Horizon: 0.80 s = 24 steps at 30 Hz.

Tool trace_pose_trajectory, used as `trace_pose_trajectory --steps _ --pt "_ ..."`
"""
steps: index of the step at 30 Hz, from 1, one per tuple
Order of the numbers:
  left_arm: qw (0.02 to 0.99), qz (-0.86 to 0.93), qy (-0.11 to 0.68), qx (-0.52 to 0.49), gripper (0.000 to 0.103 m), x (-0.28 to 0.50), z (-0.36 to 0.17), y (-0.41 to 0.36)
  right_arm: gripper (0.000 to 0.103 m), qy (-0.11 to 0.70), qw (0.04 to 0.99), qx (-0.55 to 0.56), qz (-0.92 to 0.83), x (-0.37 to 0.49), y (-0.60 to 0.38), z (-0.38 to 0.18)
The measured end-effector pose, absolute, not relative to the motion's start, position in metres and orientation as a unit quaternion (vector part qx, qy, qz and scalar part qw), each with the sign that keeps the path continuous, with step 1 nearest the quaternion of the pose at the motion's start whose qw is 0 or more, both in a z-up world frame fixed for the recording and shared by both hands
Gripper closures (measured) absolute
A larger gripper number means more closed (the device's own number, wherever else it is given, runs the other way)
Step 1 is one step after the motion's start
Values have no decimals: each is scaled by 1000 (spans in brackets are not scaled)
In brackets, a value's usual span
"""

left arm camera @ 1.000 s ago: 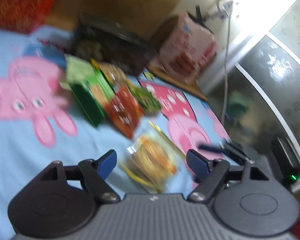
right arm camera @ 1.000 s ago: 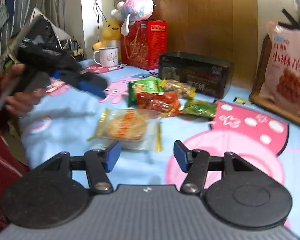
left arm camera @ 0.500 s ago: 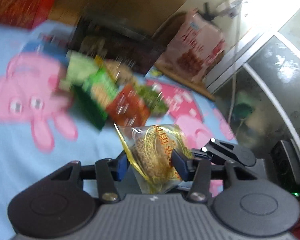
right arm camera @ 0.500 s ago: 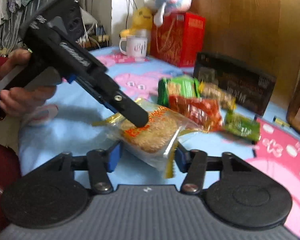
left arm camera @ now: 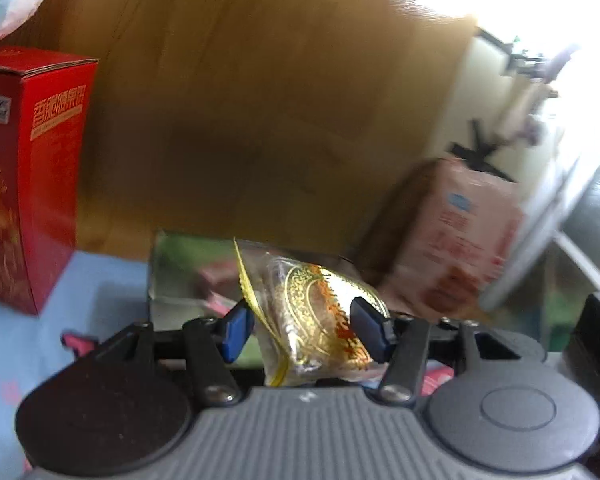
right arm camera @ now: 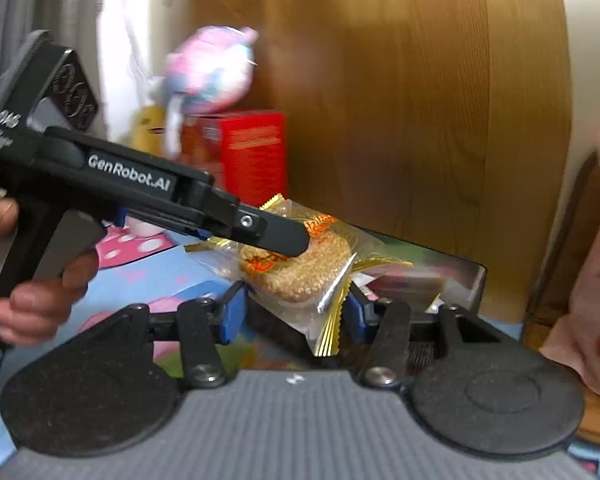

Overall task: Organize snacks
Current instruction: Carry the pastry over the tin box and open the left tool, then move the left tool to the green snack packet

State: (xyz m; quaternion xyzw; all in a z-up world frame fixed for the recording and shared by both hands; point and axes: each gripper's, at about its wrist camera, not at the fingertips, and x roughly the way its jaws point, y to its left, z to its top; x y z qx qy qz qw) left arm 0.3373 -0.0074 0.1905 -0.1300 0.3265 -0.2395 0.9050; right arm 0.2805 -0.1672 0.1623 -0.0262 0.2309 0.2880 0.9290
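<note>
Step in hand: carrying one snack to the box. The packet (right arm camera: 300, 268), a clear wrapper with gold edges around a round sesame cake, is in the air between both grippers, above the near edge of the dark box (right arm camera: 432, 276) that stands at the back of the blue cartoon-print surface (left arm camera: 80, 292). Right gripper (right arm camera: 294, 312): fingers grasping the packet's lower end, blue pads pressed against the wrapper. Left gripper (left arm camera: 306, 330): fingers are parting; the packet sits between them, the right pad touching, the left pad at the gold edge; whether it yet bears load, I cannot tell. In the right view the left gripper's (right arm camera: 276, 240) finger lies across the cake. A hand (right arm camera: 36, 296) holds its grip. Red carton (left arm camera: 28, 168) stands left of the box. Judgement: next move calls for bringing the packet over the box opening, then releasing with both grippers together so that it drops flat.
</note>
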Motion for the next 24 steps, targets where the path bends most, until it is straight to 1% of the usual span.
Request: trace_pose_trajectory --steps 1,3,4,5,7,10,12,15,17,18,19,21,24 --pt "909 -232 325 -123 44 346 186 -8 47 235 930 -26 280 291 -166 160" --pt "914 -217 325 -113 44 354 181 -11 40 229 939 -32 255 302 -163 153" --pt "915 -212 323 -115 44 353 180 -10 33 224 943 -35 243 305 -163 151" --pt "916 -215 316 -124 44 350 180 -6 32 220 946 -34 236 305 -165 149" --pt "914 -235 296 -147 44 337 184 9 32 211 950 -13 231 294 -177 151" --pt "919 -244 266 -160 37 295 189 32 33 192 955 32 225 262 -209 155" --pt "919 -245 263 -160 36 265 184 42 33 186 955 55 226 237 -232 151" --pt "915 -240 284 -154 36 226 170 47 34 205 958 42 194 199 -252 137" --pt "910 -237 304 -150 36 204 156 46 40 236 955 35 174 181 -259 123" --pt "908 -234 314 -151 36 194 149 45 41 248 952 42 175 170 -263 118" --pt "904 -234 323 -154 36 185 142 45 45 258 947 55 181 160 -265 112" --pt "894 -237 340 -170 36 172 129 47 45 271 939 65 201 147 -260 105" --pt "886 -228 356 -192 39 165 115 48 46 276 929 48 240 137 -238 102"
